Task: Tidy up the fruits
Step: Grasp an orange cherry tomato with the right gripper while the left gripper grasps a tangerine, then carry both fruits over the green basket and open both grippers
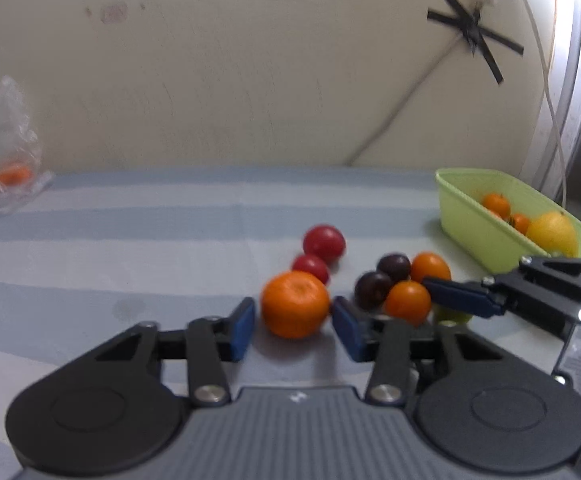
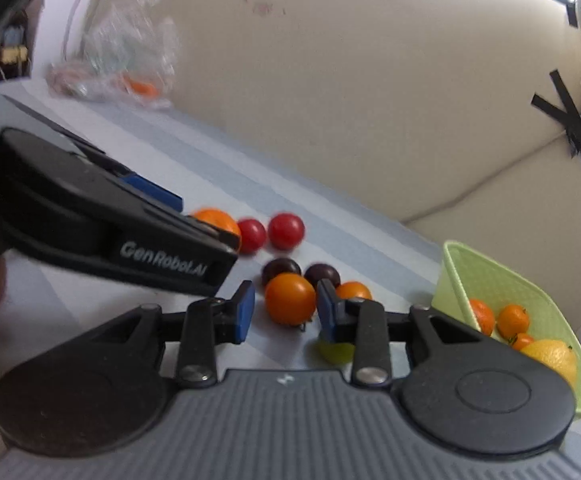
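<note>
My left gripper (image 1: 293,322) is open, its blue pads on either side of a mandarin (image 1: 294,304) on the striped cloth, not touching it. My right gripper (image 2: 285,312) is open around a small orange tomato (image 2: 290,298), with gaps on both sides. In the left wrist view the right gripper (image 1: 462,296) reaches in beside that tomato (image 1: 407,302). Two red tomatoes (image 1: 324,242), two dark plums (image 1: 393,266) and another orange tomato (image 1: 430,266) lie close by. A green fruit (image 2: 334,350) sits partly hidden under my right finger.
A light green basket (image 1: 470,216) at the right holds small mandarins (image 1: 496,202) and a yellow citrus (image 1: 552,232); it also shows in the right wrist view (image 2: 490,280). A crumpled clear plastic bag (image 2: 126,56) lies at the far left by the wall. Cables hang at the right.
</note>
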The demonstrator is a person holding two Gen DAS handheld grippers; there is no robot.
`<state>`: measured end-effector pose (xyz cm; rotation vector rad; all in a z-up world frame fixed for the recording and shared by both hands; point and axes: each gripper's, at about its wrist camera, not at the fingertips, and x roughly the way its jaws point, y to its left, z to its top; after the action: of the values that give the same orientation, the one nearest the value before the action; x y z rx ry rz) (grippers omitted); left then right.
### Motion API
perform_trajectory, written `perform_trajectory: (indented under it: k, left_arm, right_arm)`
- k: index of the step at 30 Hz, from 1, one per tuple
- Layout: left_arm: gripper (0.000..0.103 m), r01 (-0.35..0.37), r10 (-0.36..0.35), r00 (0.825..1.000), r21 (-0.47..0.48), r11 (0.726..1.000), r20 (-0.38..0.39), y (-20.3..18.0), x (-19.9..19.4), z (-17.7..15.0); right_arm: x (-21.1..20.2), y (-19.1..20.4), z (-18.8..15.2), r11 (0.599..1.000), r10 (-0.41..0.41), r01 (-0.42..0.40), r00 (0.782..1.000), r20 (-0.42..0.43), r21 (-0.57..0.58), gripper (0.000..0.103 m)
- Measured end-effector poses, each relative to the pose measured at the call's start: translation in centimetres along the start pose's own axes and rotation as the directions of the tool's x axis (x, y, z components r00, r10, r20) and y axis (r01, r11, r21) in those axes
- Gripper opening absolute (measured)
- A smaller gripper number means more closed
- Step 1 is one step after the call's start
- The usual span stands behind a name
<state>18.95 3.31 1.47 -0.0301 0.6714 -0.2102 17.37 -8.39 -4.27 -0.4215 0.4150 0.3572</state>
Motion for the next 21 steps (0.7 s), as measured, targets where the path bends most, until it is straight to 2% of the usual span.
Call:
perform_trajectory:
  k: [3,5,8,13,19,21]
  left_arm:
    - [0.038,0.004,-0.004,1.0,-0.017,1.0,0.008,0.3,-0.2,-0.1]
    - [0.038,-0.001,0.001,1.0,-0.032,0.999,0.024,0.6,-0.9,-0.5]
    - [0.038,0.054,-0.053,0.998,-0.046,0.997,0.028,0.5,-2.8,-1.6]
    - [0.038,0.124,-0.125,0.992,0.024,0.992,0.034,-1.9,-6.1,-4.3]
    - [0.038,0.186,-0.188,0.982,0.097,0.978,0.013,-5.1,-7.6,-6.0]
    - [0.038,0.182,-0.184,0.983,0.113,0.977,0.009,-5.7,-7.4,-6.2]
  right_arm:
    - [0.1,-0.5,0.0,1.0,0.01,-0.009,1.0,-0.011,0.029,0.031]
    - [-0.8,-0.6,-0.4,0.999,-0.008,0.007,1.0,0.024,0.043,0.031]
    - [-3.3,-0.6,-1.0,0.996,0.013,-0.018,0.998,0.065,0.084,0.031]
    - [-7.9,-1.3,-3.9,0.985,0.04,-0.054,0.995,0.088,0.167,0.031]
    - [-10.4,-1.8,-6.6,0.973,0.031,-0.042,0.998,0.052,0.225,0.031]
    - [-10.5,-2.0,-7.2,0.971,0.031,-0.038,0.999,0.037,0.236,0.031]
